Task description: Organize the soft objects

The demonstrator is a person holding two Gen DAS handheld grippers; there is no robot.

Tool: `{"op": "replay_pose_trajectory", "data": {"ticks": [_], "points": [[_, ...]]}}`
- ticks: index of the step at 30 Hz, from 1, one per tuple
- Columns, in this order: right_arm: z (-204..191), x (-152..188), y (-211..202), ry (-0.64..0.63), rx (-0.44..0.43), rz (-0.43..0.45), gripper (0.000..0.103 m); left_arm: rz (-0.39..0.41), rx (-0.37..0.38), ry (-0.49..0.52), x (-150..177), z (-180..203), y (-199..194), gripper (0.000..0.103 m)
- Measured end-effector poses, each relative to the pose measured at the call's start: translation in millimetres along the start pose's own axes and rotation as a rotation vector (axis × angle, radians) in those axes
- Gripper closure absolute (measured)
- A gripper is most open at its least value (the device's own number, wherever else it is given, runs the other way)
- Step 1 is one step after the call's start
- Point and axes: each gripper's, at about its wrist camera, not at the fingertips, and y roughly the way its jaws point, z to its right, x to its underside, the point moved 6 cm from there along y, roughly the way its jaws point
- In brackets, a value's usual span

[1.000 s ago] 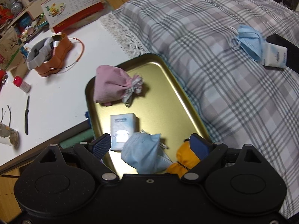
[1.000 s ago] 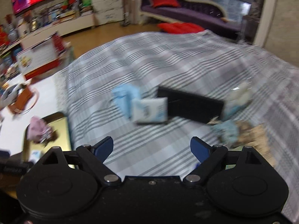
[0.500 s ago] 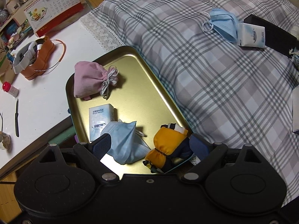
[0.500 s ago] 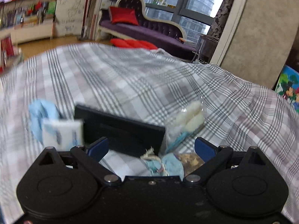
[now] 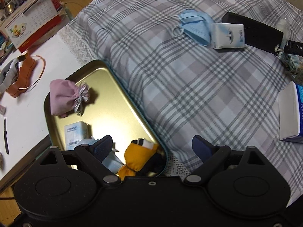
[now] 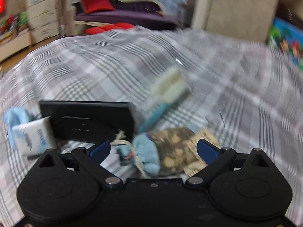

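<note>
Gold tray (image 5: pixel 121 102) edge abuts plaid blanket (image 5: pixel 189 94); left claw (image 5: pixel 153 147) spread.

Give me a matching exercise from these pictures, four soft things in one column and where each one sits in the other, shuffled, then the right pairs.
Things
1. pink pouch
2. yellow pouch
3. blue mask
4. light blue pouch

Places
A. on the plaid blanket, beside a white tissue pack
B. far end of the gold tray
C. between the open right gripper's fingers
D. near end of the tray, by the left gripper

Pairs: 1-B, 2-D, 3-A, 4-C
</note>
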Motion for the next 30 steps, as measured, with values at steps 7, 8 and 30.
{"op": "replay_pose_trajectory", "data": {"ticks": [7,8,30], "points": [[27.0,4.9,3.4,0.12,0.012,-0.074,0.005,0.071,0.015,0.04,-23.7,24.1,-6.1,0.015],[29.5,6.6,3.0,0.133,0.009,-0.083,0.005,0.081,0.022,0.044,-28.2,27.6,-6.6,0.015],[40.5,18.5,3.1,0.239,-0.04,-0.135,0.011,0.182,0.068,0.115,-138.1,126.8,29.6,0.014]]}}
